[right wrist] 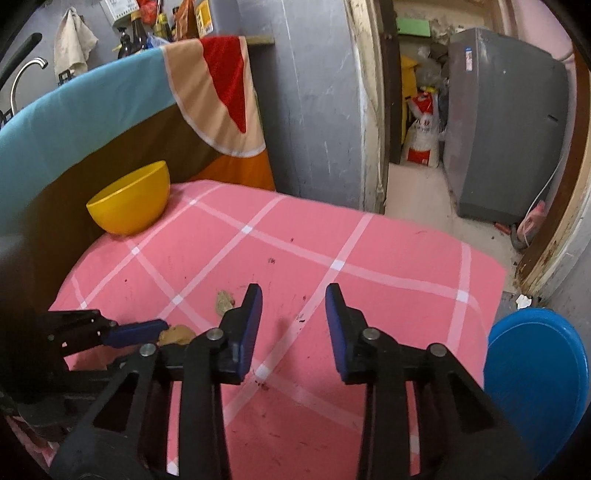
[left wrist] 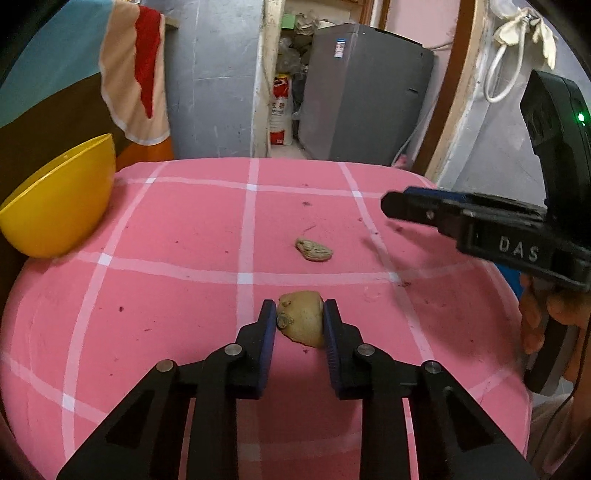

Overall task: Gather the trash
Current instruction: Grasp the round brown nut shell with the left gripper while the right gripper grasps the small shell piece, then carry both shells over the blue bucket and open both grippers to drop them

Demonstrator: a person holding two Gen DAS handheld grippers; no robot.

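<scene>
A cramped home kitchen: a curved metal tap (right wrist: 27, 79), dark sauce bottles (right wrist: 137, 35) and a hanging rag (right wrist: 74, 40) crowd the grey wall behind the counter's pink checked cloth (right wrist: 369, 258). Through the worn doorway stand a grey washing machine (right wrist: 506, 125) and a white printed sack (right wrist: 423, 136).

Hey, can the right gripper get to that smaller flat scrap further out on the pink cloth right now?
Probably yes. The right gripper is open and holds nothing, and the flat scrap lies bare on the pink cloth just to its left. The left gripper is shut on the nearer potato piece, apart from it.
</scene>
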